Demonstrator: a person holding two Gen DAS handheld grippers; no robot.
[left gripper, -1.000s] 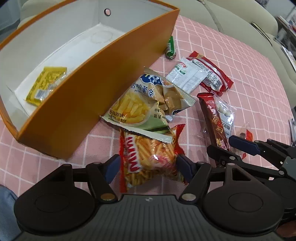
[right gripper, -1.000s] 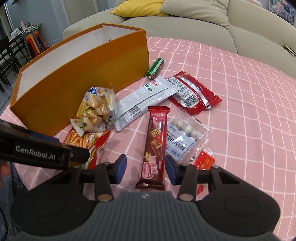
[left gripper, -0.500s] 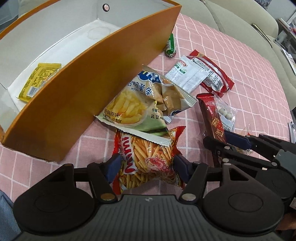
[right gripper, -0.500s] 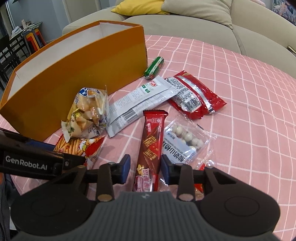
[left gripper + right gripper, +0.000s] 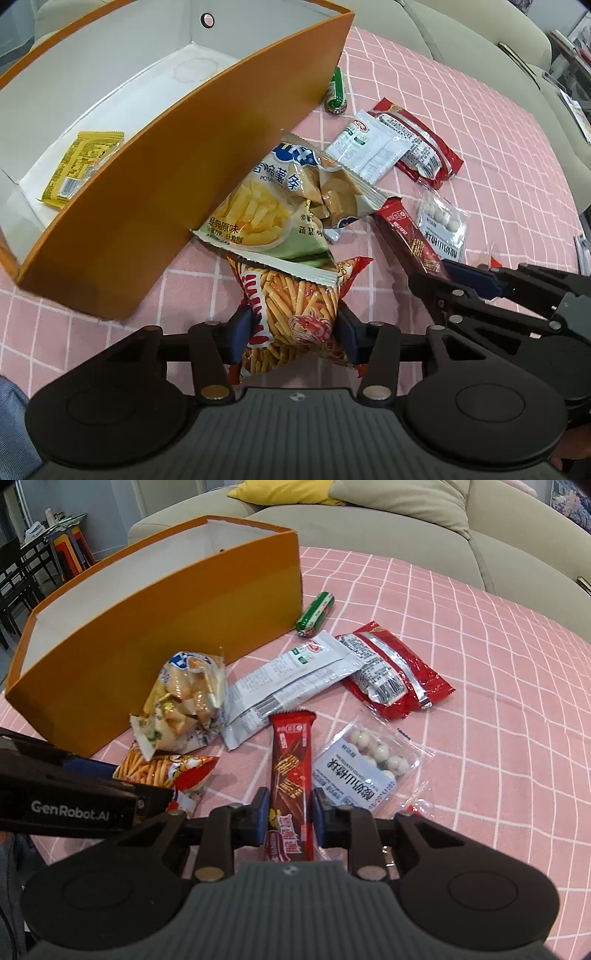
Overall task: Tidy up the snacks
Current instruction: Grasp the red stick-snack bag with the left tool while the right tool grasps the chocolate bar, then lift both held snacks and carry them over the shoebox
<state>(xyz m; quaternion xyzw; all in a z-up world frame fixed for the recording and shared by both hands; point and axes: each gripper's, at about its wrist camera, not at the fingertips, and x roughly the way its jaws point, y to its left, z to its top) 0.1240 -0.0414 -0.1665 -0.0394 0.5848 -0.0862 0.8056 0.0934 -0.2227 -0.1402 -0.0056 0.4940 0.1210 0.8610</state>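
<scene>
We look across a pink cloth with a white grid to a beige sofa that curves round its far edge, a yellow cushion and a beige cushion resting on its seat. Dark chairs and stacked coloured stools stand beside a grey-blue wall at far left, in even daylight.

A home living room: a beige sofa with cushions behind a pink checked tablecloth.
</scene>
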